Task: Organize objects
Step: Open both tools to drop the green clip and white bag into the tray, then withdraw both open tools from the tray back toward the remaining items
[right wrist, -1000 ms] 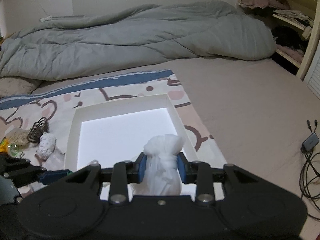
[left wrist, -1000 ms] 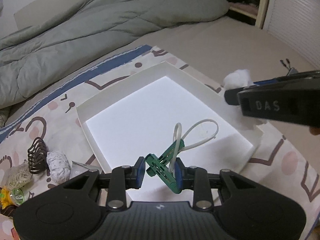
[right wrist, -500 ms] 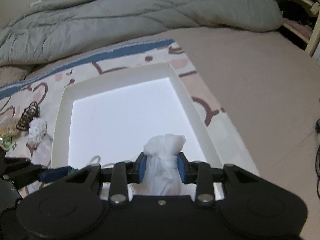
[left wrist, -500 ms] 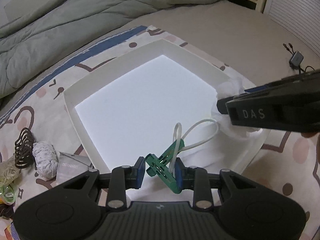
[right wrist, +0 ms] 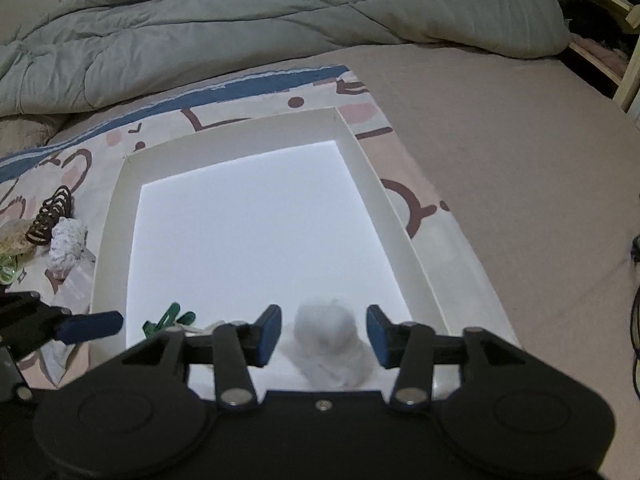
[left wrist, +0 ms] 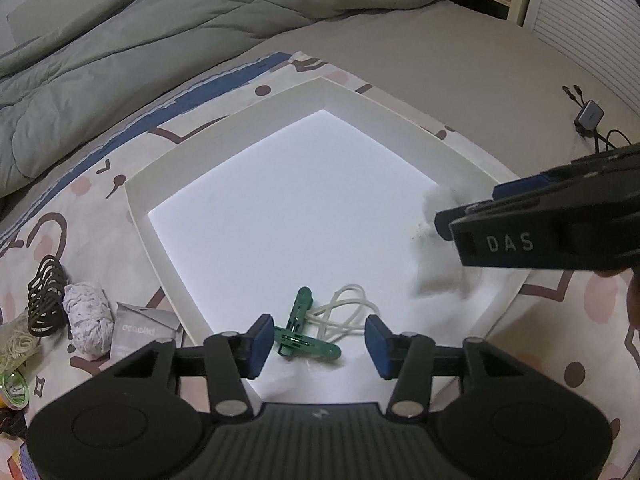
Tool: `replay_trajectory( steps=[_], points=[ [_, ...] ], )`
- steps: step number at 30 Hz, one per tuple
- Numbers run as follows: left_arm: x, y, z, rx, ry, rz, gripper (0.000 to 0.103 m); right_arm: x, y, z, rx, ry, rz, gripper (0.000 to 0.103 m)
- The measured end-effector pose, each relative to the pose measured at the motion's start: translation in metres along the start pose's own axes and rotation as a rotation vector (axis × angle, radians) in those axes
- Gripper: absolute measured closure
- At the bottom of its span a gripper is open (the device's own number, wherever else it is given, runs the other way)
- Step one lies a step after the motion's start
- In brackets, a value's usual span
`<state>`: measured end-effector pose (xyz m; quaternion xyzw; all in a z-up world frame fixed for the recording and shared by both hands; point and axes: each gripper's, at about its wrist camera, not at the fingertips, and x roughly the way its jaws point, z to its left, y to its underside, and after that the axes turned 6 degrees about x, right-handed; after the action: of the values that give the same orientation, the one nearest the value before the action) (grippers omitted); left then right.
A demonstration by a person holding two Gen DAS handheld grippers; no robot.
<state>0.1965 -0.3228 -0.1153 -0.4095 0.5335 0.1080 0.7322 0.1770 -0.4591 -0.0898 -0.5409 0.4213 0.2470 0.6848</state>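
Observation:
A shallow white box [left wrist: 224, 128] [right wrist: 224, 136] lies on a patterned mat. My left gripper [left wrist: 318, 342] is open above the box's near corner. Two green clothespins [left wrist: 304, 332] [right wrist: 168, 320] tied with a white cord [left wrist: 348, 304] lie loose on the box floor between its jaws. My right gripper [right wrist: 322, 338] is open over the box's near right part. A white cotton wad [right wrist: 330, 340] [left wrist: 440, 264] sits loose between its jaws on the box floor. The right gripper also shows side-on in the left wrist view [left wrist: 552, 228].
Left of the box lie a brown hair claw [left wrist: 46, 296] [right wrist: 50, 218], a grey-white yarn ball [left wrist: 86, 320] [right wrist: 66, 244], a grey packet [left wrist: 140, 332], rubber bands [left wrist: 16, 340] and a green tape roll [left wrist: 14, 388]. A grey duvet [right wrist: 280, 16] lies behind. A charger cable [left wrist: 588, 116] lies right.
Both grippers came down over the box and opened. The green clothespins with the cord dropped onto the box floor, and the cotton wad dropped from the right gripper into the box.

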Motion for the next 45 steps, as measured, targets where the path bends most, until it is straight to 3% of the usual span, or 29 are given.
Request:
replay_trajectory(
  steps=[15, 22, 28, 34, 37, 45],
  points=[
    [-0.004, 0.002, 0.005, -0.022, -0.007, -0.001, 0.051, -0.004, 0.002, -0.005, 0.006, 0.006, -0.001, 0.044],
    [-0.01, 0.003, 0.007, -0.034, -0.018, -0.018, 0.041, -0.009, 0.002, -0.008, 0.02, 0.007, -0.021, 0.039],
    [-0.02, 0.003, 0.011, -0.072, -0.042, -0.051, 0.024, -0.022, 0.003, -0.013, 0.029, 0.021, -0.08, 0.03],
    [-0.032, 0.006, 0.014, -0.083, -0.063, -0.074, 0.021, -0.037, 0.005, -0.013, 0.023, 0.046, -0.137, 0.021],
    [-0.038, 0.009, 0.016, -0.09, -0.082, -0.089, 0.008, -0.043, 0.006, -0.014, 0.034, 0.048, -0.152, 0.013],
    [-0.055, 0.014, 0.024, -0.111, -0.126, -0.125, 0.002, -0.06, 0.013, -0.017, 0.067, 0.064, -0.228, 0.003]
  ],
)
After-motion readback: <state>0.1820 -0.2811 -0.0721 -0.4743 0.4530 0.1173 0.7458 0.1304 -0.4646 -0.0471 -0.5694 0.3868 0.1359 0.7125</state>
